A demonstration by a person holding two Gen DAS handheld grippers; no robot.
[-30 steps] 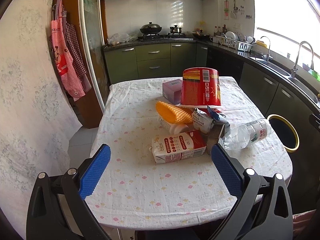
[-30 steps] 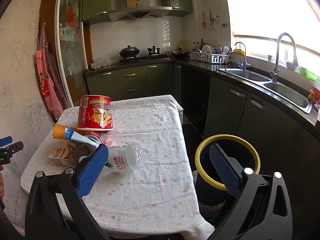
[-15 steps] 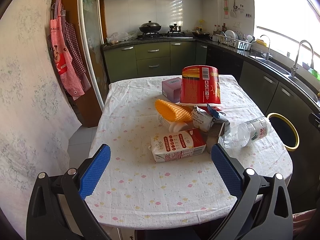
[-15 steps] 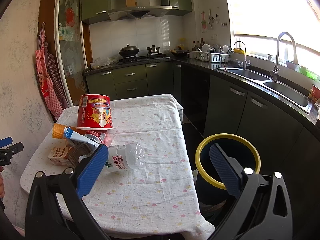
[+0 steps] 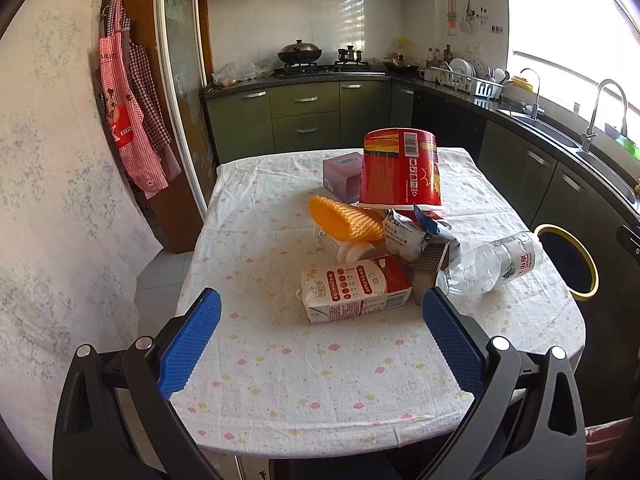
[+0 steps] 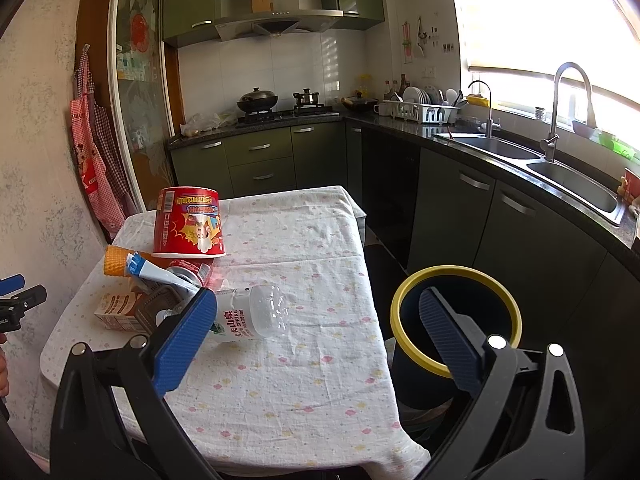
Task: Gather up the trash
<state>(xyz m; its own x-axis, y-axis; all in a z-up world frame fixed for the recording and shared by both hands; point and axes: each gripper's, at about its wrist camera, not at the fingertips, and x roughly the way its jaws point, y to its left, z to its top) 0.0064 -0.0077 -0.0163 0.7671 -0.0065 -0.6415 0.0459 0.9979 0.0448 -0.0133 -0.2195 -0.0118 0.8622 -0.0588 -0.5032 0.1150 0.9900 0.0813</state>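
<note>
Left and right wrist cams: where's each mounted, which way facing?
Left wrist: on the open left gripper, at the table's near end, facing the milk carton and stove; own blue fingers show.
Right wrist: on the open right gripper, at the table's bin-side corner, facing the bin.
Shared: red cup, bottle.

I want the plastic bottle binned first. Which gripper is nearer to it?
Right. The right gripper hovers open with its left finger just before the plastic bottle; the left gripper faces the milk carton, bottle off to its right.

Bright daylight pours through the window (image 6: 560, 20), which is blown out to white. Edges bend strongly and corners go dark. Focus seems sharp throughout.
</note>
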